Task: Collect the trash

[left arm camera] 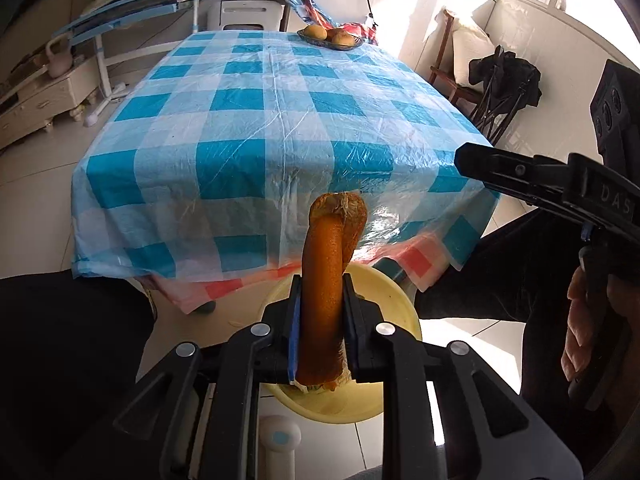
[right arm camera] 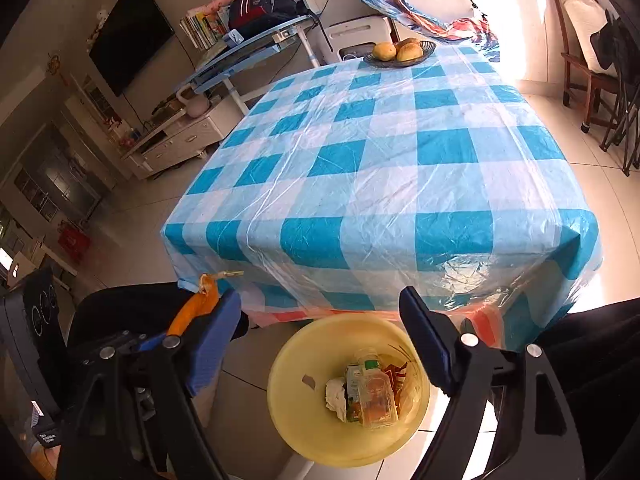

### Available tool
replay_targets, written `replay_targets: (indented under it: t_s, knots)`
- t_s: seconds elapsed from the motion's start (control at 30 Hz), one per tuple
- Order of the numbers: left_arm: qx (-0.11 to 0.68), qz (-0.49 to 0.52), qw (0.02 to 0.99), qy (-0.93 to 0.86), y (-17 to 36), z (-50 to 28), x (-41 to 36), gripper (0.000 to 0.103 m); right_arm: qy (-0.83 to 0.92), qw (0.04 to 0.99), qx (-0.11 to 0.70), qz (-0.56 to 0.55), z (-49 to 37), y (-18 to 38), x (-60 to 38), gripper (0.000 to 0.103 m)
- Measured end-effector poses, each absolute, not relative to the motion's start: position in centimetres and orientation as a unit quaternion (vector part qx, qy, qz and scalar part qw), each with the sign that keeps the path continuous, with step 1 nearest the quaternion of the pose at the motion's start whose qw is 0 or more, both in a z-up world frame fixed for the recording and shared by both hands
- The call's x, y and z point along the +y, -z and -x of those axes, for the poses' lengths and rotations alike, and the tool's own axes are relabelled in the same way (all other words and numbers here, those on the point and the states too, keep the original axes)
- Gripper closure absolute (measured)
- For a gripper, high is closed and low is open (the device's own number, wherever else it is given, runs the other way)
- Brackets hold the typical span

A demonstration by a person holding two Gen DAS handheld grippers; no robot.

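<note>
1. Over the yellow bin (left arm camera: 400, 300), just off the near table (left arm camera: 256, 120) edge: left gripper (left arm camera: 320, 320) is clamped on an orange peel (left arm camera: 324, 280), jaws narrow, pads pressing both flanks of it.
2. Peel's a long curled strip. Long axis runs along the fingers, fwd and away from the cam; far tip pokes well past the fingertips toward the table, near end sits back by the jaw roots.
3. Why held that way (my read): pinching across the short axis gives a stable grip on a floppy strip, and w/ the gripper tilted down it should slide out lengthwise into the bin once released.
4. Right gripper (right arm camera: 320, 320) has jaws wide apart, nothing btwn them. It hangs above the bin rim (right arm camera: 280, 364), bin mouth showing btwn the fingers.
5. Bin already holds a clear plastic bottle (right arm camera: 376, 392), a carton, crumpled tissue (right arm camera: 335, 394) and some red wrapper. Bin sits on the floor right against the table overhang, prob so stuff can go straight off the edge.
6. Table top has only a fruit dish (right arm camera: 400, 58) at the far end, not trash. Looks like the peel is the last piece; task nearly done, drop not yet made.
7. Risk: peel may stick to a pad on release.
</note>
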State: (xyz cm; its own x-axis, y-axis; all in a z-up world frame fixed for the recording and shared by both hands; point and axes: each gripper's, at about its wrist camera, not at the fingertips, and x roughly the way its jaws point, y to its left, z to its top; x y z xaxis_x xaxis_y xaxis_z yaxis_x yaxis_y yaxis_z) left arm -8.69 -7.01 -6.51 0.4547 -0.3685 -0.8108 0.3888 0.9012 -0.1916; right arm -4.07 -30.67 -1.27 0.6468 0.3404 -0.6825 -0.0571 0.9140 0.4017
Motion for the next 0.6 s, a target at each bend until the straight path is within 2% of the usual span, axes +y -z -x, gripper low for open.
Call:
replay_targets:
  t_s: [0.1, 0.17, 0.2, 0.27, 0.33, 0.53, 0.6]
  knots:
    - [0.515, -0.027, 0.826, 0.227, 8.4, 8.7, -7.7, 0.078, -0.102, 0.900, 0.385, -0.177, 4.3, 0.5, -31.2, 0.021]
    - [0.514, -0.030, 0.827, 0.224, 8.3, 8.9, -7.7, 0.058, -0.101, 0.905, 0.377, -0.172, 4.5, 0.1, -30.7, 0.021]
    - [0.504, -0.031, 0.836, 0.215, 7.9, 9.1, -7.4, 0.052, -0.101, 0.907, 0.373, -0.169, 4.6, 0.0, -30.6, 0.021]
    - [0.471, -0.028, 0.860, 0.191, 6.4, 9.4, -6.6, 0.032, -0.100, 0.914, 0.363, -0.155, 4.4, -0.5, -29.8, 0.021]
    - [0.436, -0.017, 0.884, 0.167, 4.9, 9.7, -5.5, 0.023, -0.098, 0.922, 0.349, -0.139, 4.3, -1.2, -29.6, 0.020]
    - [0.313, 0.031, 0.946, 0.083, 0.0, 11.5, -1.6, 0.011, -0.090, 0.944, 0.305, -0.092, 6.1, -2.9, -28.5, 0.018]
    - [0.283, 0.039, 0.956, 0.067, -1.3, 12.4, -0.8, 0.009, -0.086, 0.951, 0.286, -0.077, 7.3, -3.5, -28.0, 0.014]
